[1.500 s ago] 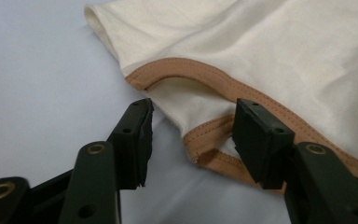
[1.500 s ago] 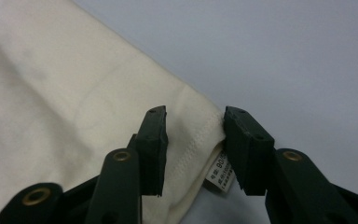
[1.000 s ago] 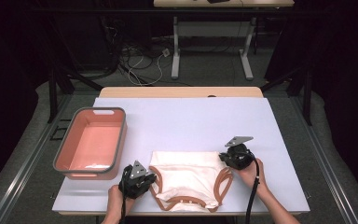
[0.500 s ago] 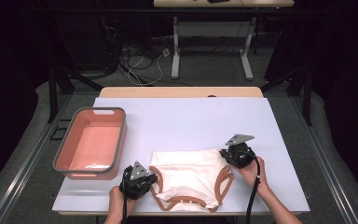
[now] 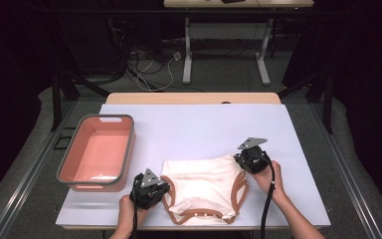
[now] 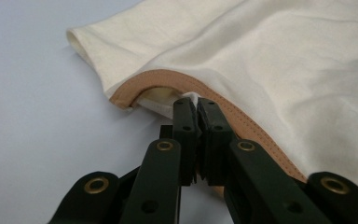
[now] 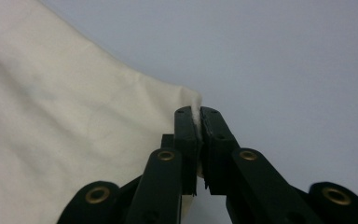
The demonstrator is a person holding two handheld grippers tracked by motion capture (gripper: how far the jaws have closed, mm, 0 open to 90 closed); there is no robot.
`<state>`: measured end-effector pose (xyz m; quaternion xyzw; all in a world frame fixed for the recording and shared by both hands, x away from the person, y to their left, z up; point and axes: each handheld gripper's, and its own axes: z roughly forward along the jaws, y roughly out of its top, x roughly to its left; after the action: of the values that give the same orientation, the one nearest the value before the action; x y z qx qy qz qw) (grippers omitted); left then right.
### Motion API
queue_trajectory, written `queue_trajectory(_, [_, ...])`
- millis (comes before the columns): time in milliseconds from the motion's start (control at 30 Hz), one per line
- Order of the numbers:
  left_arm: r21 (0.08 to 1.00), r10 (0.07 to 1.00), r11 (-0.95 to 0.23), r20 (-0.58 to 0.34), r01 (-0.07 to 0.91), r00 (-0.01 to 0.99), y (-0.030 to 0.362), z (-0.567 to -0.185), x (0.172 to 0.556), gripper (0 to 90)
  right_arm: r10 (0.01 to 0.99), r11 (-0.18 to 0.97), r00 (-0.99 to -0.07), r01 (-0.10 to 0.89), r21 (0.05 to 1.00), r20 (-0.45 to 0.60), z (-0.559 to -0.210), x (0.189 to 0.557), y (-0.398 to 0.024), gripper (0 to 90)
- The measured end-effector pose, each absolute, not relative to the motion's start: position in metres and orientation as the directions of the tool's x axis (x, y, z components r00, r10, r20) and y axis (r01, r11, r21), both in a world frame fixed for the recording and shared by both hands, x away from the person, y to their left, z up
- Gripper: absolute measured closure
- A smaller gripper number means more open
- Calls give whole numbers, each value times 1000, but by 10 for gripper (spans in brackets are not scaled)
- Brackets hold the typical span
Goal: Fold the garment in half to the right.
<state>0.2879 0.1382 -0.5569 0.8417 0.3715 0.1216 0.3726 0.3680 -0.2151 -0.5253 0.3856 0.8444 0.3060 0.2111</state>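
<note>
My left tongs (image 6: 196, 106) are clamped tight on the cream garment (image 5: 201, 183): in the left gripper view the two black jaws meet with a small pinch of white cloth squeezed between their tips, right at the tan trim (image 6: 205, 100) that edges a curved opening. That trim band runs from the pinch away toward the lower right of that view, and the open end of a sleeve or leg hole lies further up to the left, flat on the table.

My right tongs (image 7: 196, 112) are likewise closed on the same garment. In the right gripper view a thin fold of cream cloth stands up between the jaw tips, taken at an outer corner of the fabric, with the rest of the cloth spreading away to the left and bare table (image 7: 284, 56) to the right.

From the high view, the left tongs (image 5: 160, 188) sit at the garment's left edge near the front of the table, and the right tongs (image 5: 239, 160) sit at its upper right corner, a little further from me. The garment lies spread between them on the pale lilac table (image 5: 204, 129), close to the front edge, its tan trim looping along the bottom and up both sides. My hands hold each gripper from below, with a black cable (image 5: 267, 204) trailing back from the right one.

Further left, well apart from the garment, a pink tub (image 5: 124, 149) with a grey rim stands on the table's left side.
</note>
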Motion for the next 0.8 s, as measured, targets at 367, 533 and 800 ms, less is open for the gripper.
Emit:
queue_trajectory(367, [711, 729, -448, -60, 541, 682, 130, -558, 302, 862, 812, 479, -574, 544, 689, -112, -522, 385, -222, 865])
queue_trajectory(533, [706, 728, -457, -52, 541, 683, 125, -559, 307, 862, 810, 502, -570, 553, 665, -138, -522, 391, -222, 865])
queue_trajectory(800, [700, 727, -463, -49, 543, 685, 119, -559, 315, 859, 808, 520, -569, 566, 640, -153, -524, 399, -224, 864])
